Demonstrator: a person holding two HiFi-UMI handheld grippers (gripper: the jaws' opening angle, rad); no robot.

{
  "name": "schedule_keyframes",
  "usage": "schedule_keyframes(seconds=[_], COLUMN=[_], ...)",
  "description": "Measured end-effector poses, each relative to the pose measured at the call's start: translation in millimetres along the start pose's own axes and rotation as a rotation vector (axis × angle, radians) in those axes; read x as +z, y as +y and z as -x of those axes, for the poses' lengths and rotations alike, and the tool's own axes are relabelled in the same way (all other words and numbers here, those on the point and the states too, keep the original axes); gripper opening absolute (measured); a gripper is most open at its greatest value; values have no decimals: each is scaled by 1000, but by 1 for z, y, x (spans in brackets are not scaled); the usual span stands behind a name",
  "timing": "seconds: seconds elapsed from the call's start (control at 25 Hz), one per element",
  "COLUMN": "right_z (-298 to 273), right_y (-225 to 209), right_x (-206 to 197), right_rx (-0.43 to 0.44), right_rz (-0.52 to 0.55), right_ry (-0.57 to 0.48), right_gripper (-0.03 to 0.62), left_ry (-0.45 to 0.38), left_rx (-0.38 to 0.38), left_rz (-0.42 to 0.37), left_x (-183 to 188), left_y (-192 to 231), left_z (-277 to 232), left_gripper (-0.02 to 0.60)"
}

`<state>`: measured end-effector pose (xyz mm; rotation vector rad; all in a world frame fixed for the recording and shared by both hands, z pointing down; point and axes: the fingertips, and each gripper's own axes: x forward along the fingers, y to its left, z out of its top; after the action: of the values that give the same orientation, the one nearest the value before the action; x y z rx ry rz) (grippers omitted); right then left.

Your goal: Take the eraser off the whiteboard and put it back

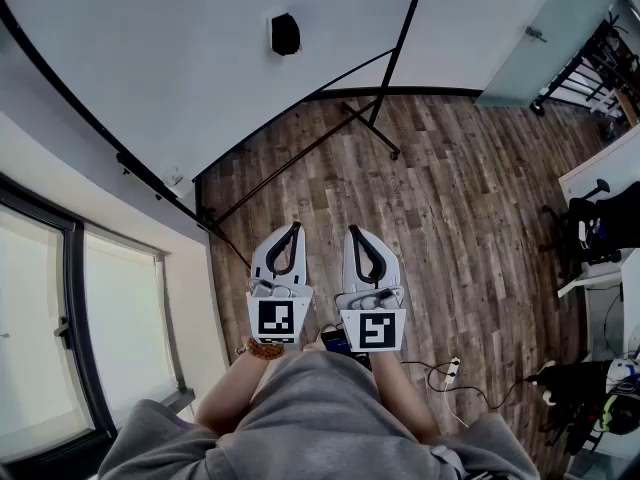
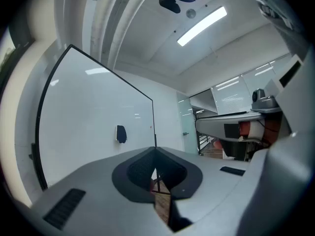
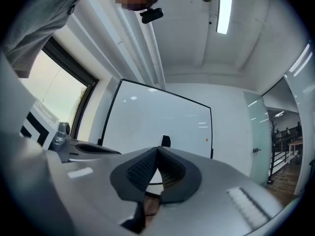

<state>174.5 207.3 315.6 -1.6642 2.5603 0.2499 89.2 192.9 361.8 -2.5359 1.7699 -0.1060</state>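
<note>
A black eraser sticks to the white whiteboard, far ahead of both grippers. The same eraser sits left of centre in the left gripper view, and the eraser shows just above the jaw tips in the right gripper view. My left gripper and right gripper are held side by side over the wooden floor, well short of the board. Both are shut with nothing between the jaws. The left gripper and right gripper point level toward the board.
The whiteboard stands on a black frame with legs on the wood floor. A window lies at the left. Desks and a chair stand at the right, with cables and a power strip on the floor near me.
</note>
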Motion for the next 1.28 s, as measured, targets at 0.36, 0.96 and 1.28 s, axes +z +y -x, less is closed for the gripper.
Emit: schedule_keyframes(seconds=[0.36, 0.96, 1.28], right_z=[-53, -135, -162], right_y=[-5, 19, 35], right_x=[-5, -26, -31], right_rx=[-33, -32, -58], right_rz=[-15, 27, 40], right_ry=[-1, 61, 57], right_gripper=[11, 11, 11], left_ry=[-24, -38, -49], left_rx=[-17, -33, -49], left_rz=[8, 32, 60], left_x=[3, -3, -7], left_y=[42, 113, 146], left_z=[-41, -84, -91], left_gripper=[8, 8, 8])
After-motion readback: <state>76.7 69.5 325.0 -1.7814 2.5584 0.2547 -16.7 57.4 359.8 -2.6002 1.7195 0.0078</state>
